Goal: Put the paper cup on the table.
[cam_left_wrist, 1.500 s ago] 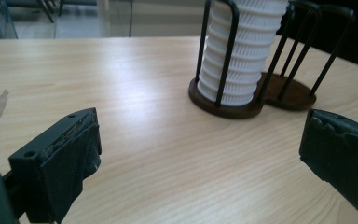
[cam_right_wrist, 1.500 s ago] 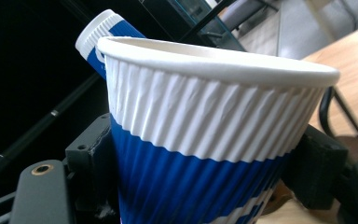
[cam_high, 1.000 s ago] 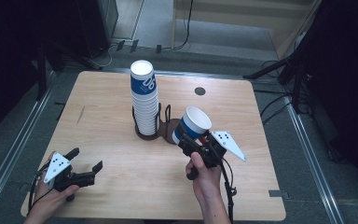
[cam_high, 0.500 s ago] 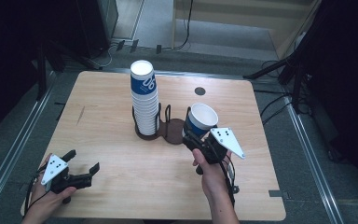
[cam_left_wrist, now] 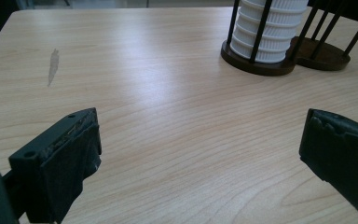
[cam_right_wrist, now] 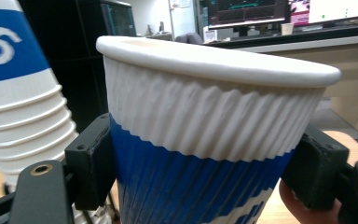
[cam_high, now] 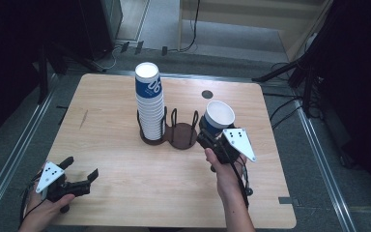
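Cup [cam_high: 218,117] is sitting upright in the right gripper [cam_high: 211,137], just right of the wire rack [cam_high: 182,134], having tipped up from its earlier lean. Left gripper [cam_high: 79,174] is resting with jaws apart, nearer the table's [cam_high: 116,193] front edge than before.

Left gripper view: jaws are gaping over bare table [cam_left_wrist: 177,116], well short of the rack [cam_left_wrist: 284,60].

Right gripper view: jaws are clamping the cup [cam_right_wrist: 205,158] beside the stack [cam_right_wrist: 23,107] in the rack.

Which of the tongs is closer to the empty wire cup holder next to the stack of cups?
Right. The right tongs, gripping a blue and white cup, sit just beside the empty holder. The left tongs hang open near the table's front left corner, far from it.
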Available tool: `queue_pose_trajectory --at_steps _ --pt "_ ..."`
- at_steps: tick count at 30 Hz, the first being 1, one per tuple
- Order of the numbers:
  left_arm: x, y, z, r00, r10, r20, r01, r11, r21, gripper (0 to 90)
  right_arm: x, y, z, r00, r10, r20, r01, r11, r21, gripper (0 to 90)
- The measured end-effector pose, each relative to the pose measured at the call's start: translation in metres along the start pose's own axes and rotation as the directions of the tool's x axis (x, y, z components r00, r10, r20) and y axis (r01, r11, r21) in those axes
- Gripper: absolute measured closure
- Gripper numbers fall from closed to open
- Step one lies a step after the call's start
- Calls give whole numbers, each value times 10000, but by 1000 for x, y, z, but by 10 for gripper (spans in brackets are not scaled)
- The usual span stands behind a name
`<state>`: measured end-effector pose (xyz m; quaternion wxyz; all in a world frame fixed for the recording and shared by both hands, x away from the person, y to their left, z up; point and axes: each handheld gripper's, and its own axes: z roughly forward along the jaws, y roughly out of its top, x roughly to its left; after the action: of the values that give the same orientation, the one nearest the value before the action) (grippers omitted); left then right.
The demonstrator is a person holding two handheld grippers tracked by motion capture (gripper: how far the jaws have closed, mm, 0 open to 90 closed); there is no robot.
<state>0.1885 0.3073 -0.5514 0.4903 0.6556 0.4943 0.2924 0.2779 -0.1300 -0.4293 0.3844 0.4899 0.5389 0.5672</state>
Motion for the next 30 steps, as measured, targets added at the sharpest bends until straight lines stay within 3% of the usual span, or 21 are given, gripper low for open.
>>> queue_pose_trajectory --at_steps 12,17,25,30 --pt "4 0 -1 9998 -172 65 172 9998 53 0 -18 2 10 9979 -481 429 490 9986 -204 217" --pt "5 0 -1 9998 -176 93 175 9998 120 0 -23 2 15 9950 -822 571 841 9960 -309 217" --pt "6 0 -1 9997 -209 99 207 9996 193 0 -28 4 24 9936 -839 761 860 9960 -239 217" --pt "6 0 -1 9997 -223 98 221 9995 227 0 -31 4 31 9897 -1117 890 1149 9929 -310 217"
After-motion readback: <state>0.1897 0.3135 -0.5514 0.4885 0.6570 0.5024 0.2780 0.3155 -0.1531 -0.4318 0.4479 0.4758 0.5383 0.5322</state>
